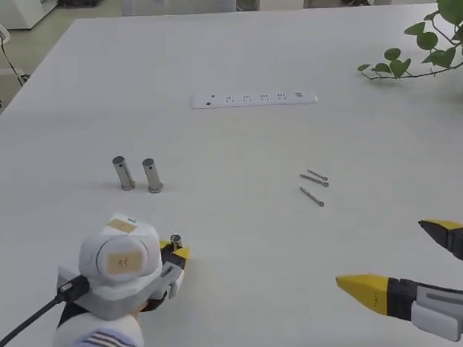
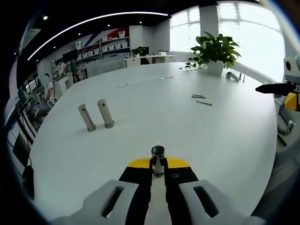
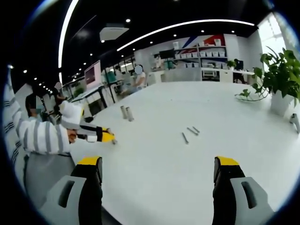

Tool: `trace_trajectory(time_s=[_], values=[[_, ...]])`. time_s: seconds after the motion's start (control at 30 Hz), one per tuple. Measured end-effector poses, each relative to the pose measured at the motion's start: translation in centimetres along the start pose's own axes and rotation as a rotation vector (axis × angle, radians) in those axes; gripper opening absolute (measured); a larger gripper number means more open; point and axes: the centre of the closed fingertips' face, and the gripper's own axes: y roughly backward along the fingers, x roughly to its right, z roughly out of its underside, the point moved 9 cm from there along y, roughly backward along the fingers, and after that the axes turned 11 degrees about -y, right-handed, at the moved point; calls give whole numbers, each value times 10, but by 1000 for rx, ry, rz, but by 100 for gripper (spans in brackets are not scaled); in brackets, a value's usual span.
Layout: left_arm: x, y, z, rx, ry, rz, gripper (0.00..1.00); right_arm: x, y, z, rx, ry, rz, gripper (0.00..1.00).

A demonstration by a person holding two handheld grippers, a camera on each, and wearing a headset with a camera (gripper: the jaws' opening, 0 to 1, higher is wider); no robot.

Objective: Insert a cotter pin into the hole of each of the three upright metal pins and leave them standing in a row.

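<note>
**Pin gripped at left, cotters lying to the right**

At the left, the left gripper (image 2: 158, 165) has its jaws narrow, clamped on a pin (image 2: 158, 158) that stands upright. I cannot tell whether its foot touches the surface (image 1: 242, 249) or sits just above it. Beyond it, two pins (image 1: 152, 175) stand side by side, near each other but not touching. They are short, smooth steel cylinders with a shine and a slightly flared foot. Any cross-hole is too small to make out.

Right of centre, three cotters (image 1: 314, 182) lie flat in a loose cluster, thin grey wire on the matt white top. Low at the right, the right gripper (image 1: 394, 255) has its jaws wide and holds nothing, well apart from the cotters.

The step in hand looks like fetching a cotter while the left steadies the pin. Wire this thin will likely skate on the slick surface, so the jaws should come in low and square and nip near the head, leaving the legs free. The pin's hole should face right
</note>
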Motion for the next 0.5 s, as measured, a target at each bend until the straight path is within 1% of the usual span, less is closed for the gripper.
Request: trace_trajectory(time_s=[0.23, 0.4, 0.43, 0.5], values=[[1, 1, -1, 3, -35, 17, 13, -1, -3, -1, -4, 6, -7, 100], [1, 3, 0, -2, -27, 19, 17, -1, -4, 0, -7, 7, -9, 100], [1, 4, 0, 3, -26, 17, 18, 0, -5, -1, -11, 11, -14, 100], [1, 5, 0, 1, -22, 28, 21, 2, -7, -4, -28, 42, -24, 100]])
